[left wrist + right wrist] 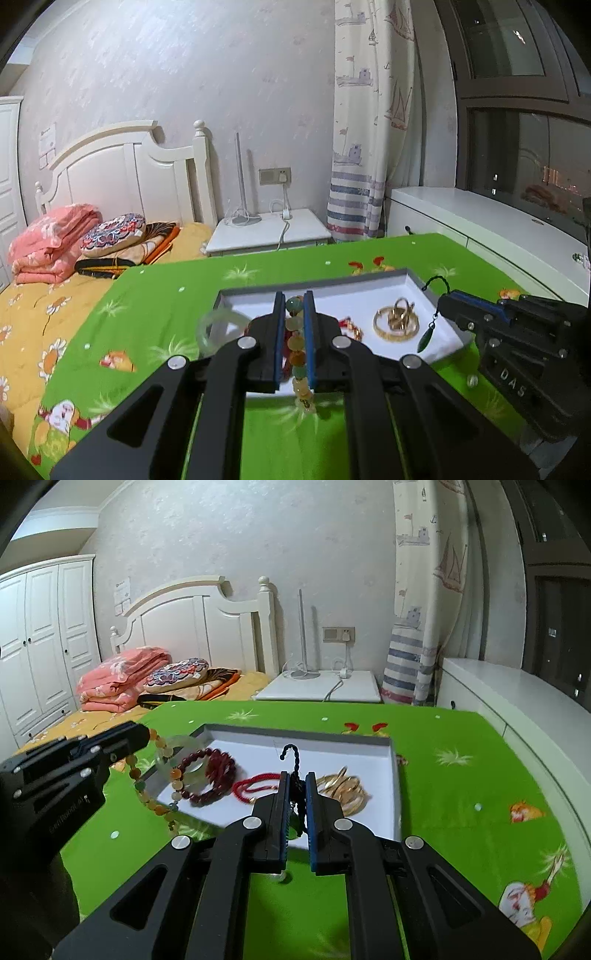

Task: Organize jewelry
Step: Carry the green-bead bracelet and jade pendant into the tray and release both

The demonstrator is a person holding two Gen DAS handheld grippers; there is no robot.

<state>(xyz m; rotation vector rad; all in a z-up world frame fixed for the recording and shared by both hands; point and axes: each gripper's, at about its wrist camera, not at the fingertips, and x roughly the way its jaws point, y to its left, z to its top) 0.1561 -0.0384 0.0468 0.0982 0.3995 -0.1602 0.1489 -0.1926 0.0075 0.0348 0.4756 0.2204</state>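
A white tray (436,328) with a grey rim lies on the green tablecloth. My left gripper (294,295) is shut on a string of yellow, orange and green beads (297,343), held over the tray's left front; the string hangs from it in the right wrist view (147,801). My right gripper (297,775) is shut on a black cord (291,757) with a green pendant (424,338) dangling over the tray. In the tray lie gold bangles (343,786), a dark red bead bracelet (214,771), a red cord bracelet (255,786) and a pale jade bangle (173,753).
The table with the green cloth (461,775) stands beside a bed (48,295) with folded bedding on the left. A white nightstand (269,230) and a white cabinet (498,225) stand behind. A small clear bead (471,380) lies on the cloth.
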